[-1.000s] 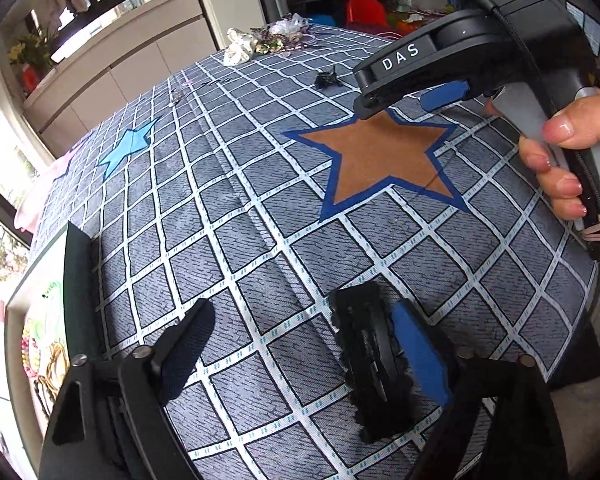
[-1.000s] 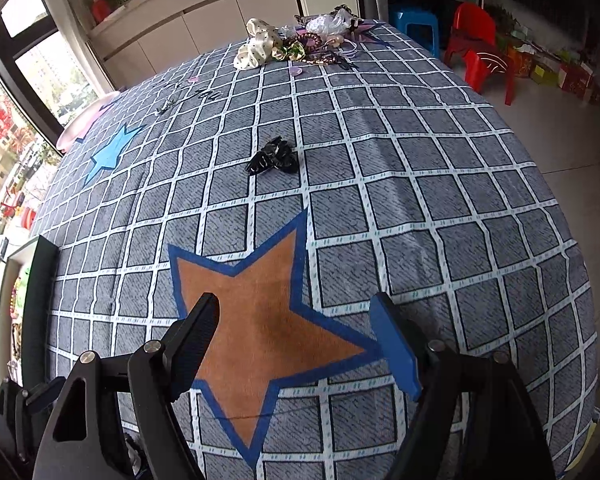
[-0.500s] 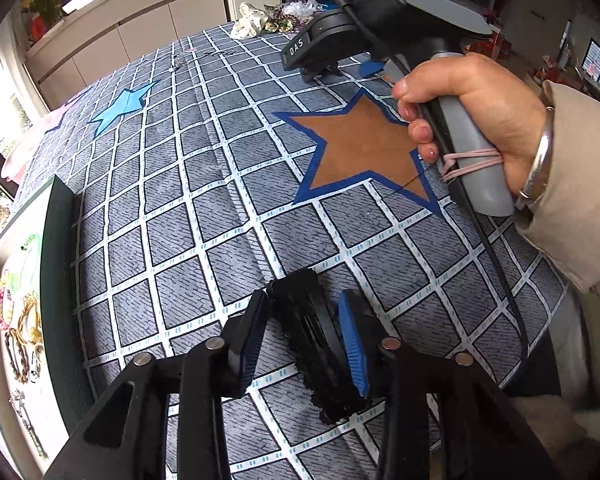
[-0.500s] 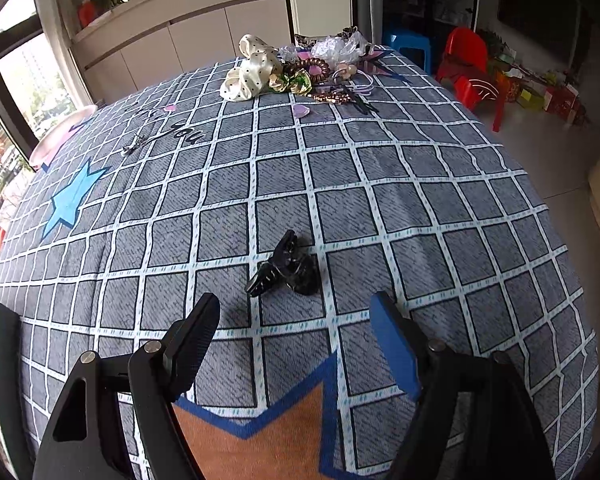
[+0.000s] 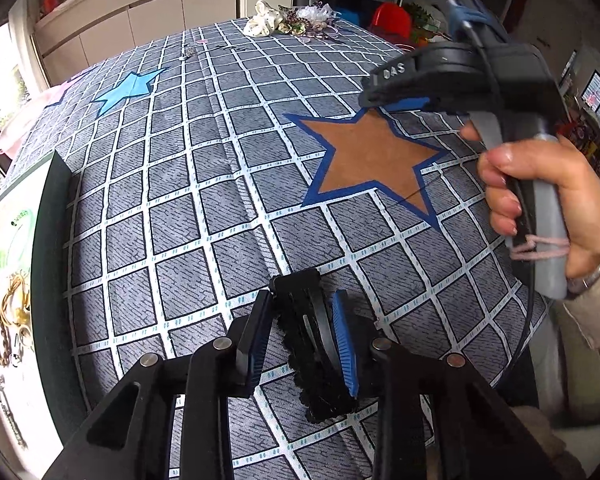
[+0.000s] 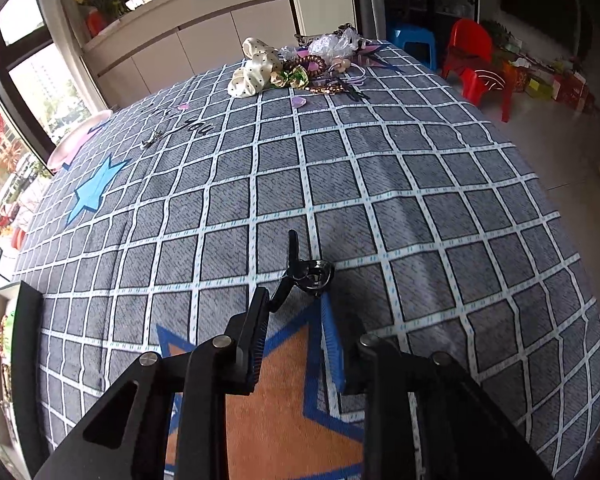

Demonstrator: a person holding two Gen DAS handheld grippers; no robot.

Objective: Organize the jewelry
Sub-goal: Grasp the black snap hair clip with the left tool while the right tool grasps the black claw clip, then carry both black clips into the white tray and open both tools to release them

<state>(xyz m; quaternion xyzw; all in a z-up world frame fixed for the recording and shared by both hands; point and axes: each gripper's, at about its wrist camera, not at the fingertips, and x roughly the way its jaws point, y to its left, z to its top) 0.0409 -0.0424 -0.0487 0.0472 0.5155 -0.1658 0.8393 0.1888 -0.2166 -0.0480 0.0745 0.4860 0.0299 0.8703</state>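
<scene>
My left gripper [image 5: 300, 320] is shut on a black lace hair clip [image 5: 312, 344] and holds it just above the checked tablecloth near the front edge. My right gripper [image 6: 294, 312] has closed around a small black claw clip [image 6: 306, 272] at the tip of the brown star [image 6: 276, 400]; its fingertips touch the clip's handles. The right gripper also shows in the left wrist view [image 5: 452, 76], held in a hand over the brown star [image 5: 372, 156]. A pile of hair ties and jewelry [image 6: 300, 68] lies at the far edge.
A dark-rimmed jewelry tray [image 5: 50, 240] with bracelets stands at the left edge of the table. A blue star [image 6: 94, 192] and small loose pieces [image 6: 196, 126] lie on the far left. A pink plate [image 6: 76, 140] sits at the far left edge.
My left gripper closed on the black lace clip and lifted it slightly. My right gripper moved forward to the black claw clip and narrowed around it.
</scene>
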